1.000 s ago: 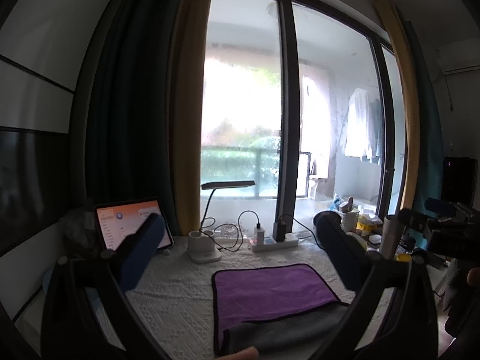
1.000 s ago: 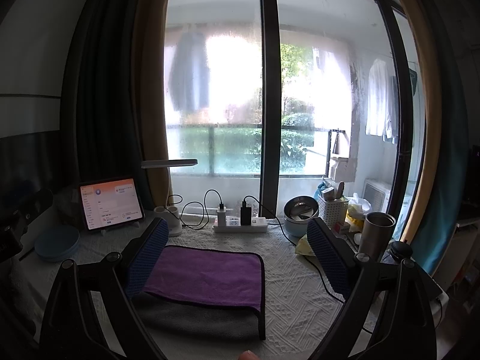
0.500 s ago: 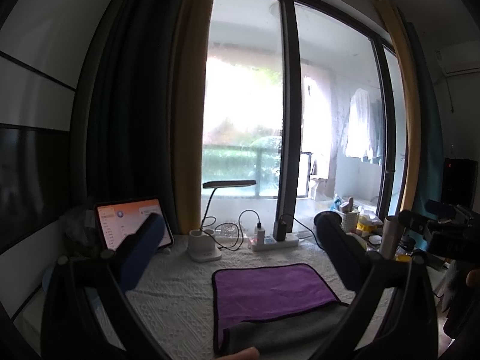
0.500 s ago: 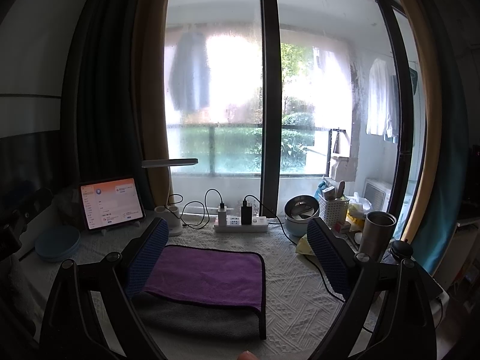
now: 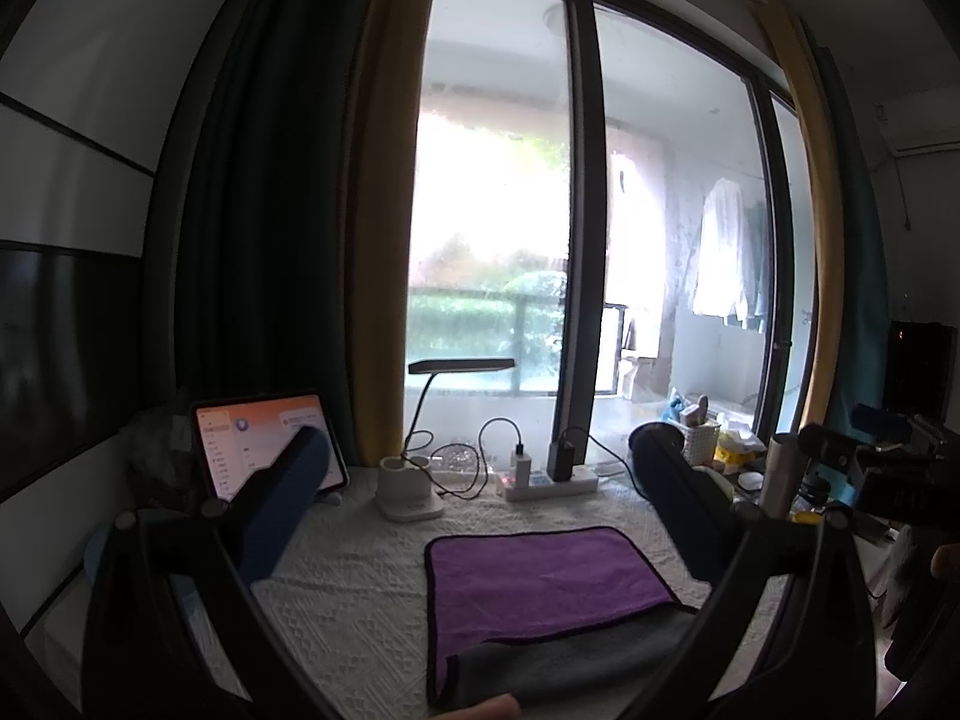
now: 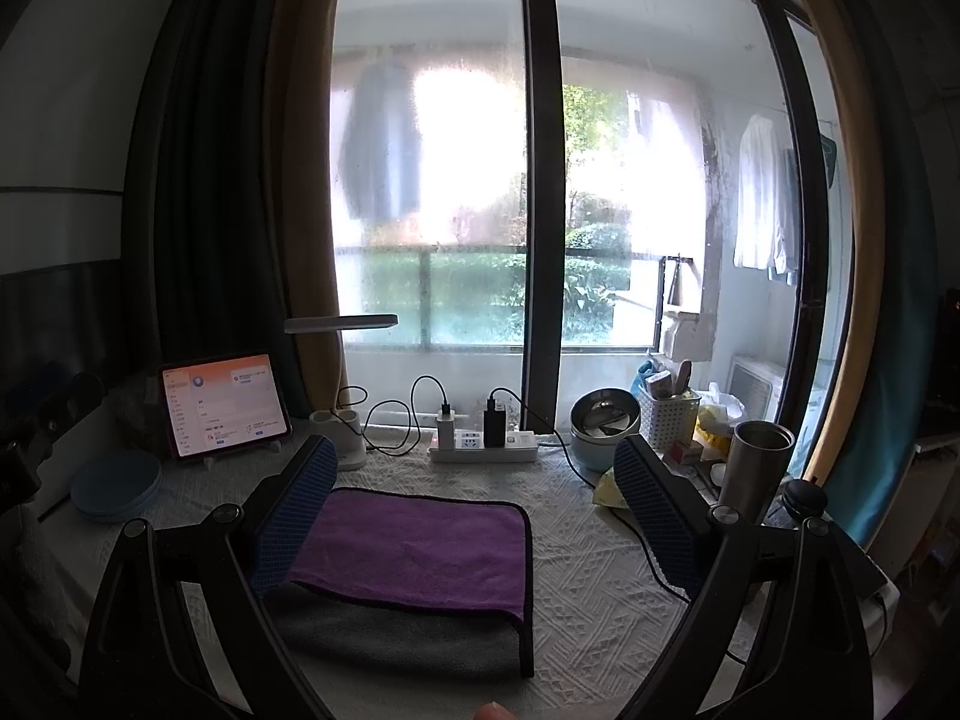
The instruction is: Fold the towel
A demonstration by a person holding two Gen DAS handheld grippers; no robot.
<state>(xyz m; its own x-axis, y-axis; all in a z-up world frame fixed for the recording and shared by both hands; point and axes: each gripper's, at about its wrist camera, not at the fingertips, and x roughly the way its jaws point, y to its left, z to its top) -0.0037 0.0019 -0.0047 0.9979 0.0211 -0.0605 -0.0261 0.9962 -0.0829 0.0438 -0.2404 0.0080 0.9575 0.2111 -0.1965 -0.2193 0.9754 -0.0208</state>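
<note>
Nothing has shifted in the last second, so we judge the fold paused, half done. The towel [image 5: 540, 594] lies ahead of and below our left tongs [image 5: 474, 492], purple flap laid over grey. Both left and right tongs [image 6: 474, 492] gape wide, holding and touching nothing.

Purple-and-grey towel [image 6: 420, 546] edged in black, white textured tablecloth [image 6: 600, 600], blue round plate [image 6: 117, 483]

Cloth, plastic and metal on the table

The towel [image 6: 420, 546] is soft, matt cloth, purple over grey; the tablecloth [image 6: 600, 600] is white with a raised woven pattern; the cup [image 6: 757, 461] is brushed metal; the power strip [image 6: 483, 445] is smooth white plastic.
</note>
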